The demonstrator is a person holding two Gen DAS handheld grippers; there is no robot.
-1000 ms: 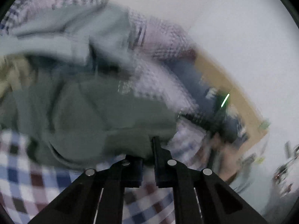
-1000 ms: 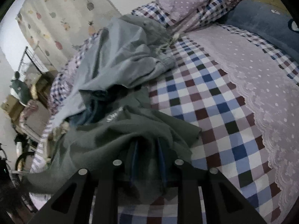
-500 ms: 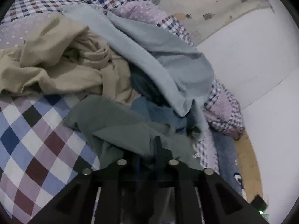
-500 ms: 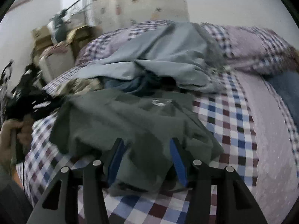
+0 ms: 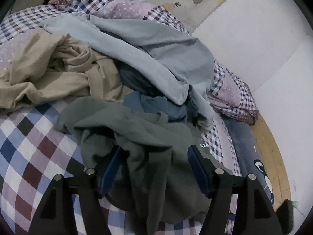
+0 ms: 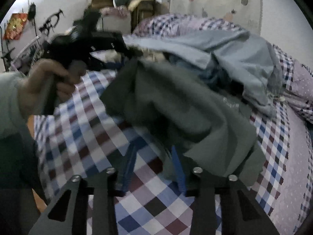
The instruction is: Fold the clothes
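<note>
1. The left gripper (image 5: pixel 154 156) is seen in its own wrist view with the jaws spread wide; a bunched fold of the dark green garment (image 5: pixel 140 137) is draped between and over them, and no clamping of the cloth is seen.
2. In the right wrist view the left gripper (image 6: pixel 135 53) is shown blurred, directed toward the upper edge of the dark green garment (image 6: pixel 176 101); whether the cloth is touched there cannot be told.
3. The left gripper's handle is enclosed by a hand (image 6: pixel 45 84), fingers curled around it, with a light sleeve (image 6: pixel 7 105) visible at the wrist.
4. The right gripper (image 6: pixel 154 156) is shown with the jaws open; the lower edge of the garment hangs over the right-side jaw, and the checked bed cover (image 6: pixel 148 201) is seen through the gap.
5. The dark green garment is located on the bed, crumpled, at the near edge of a clothes pile.
6. Behind it, a blue garment (image 5: pixel 156 105), a pale grey-blue garment (image 5: pixel 156 47) and a beige garment (image 5: pixel 54 74) are heaped together.
7. A checked pillow (image 5: pixel 232 98) is lying beside the pile, against the white wall (image 5: pixel 264 39).
</note>
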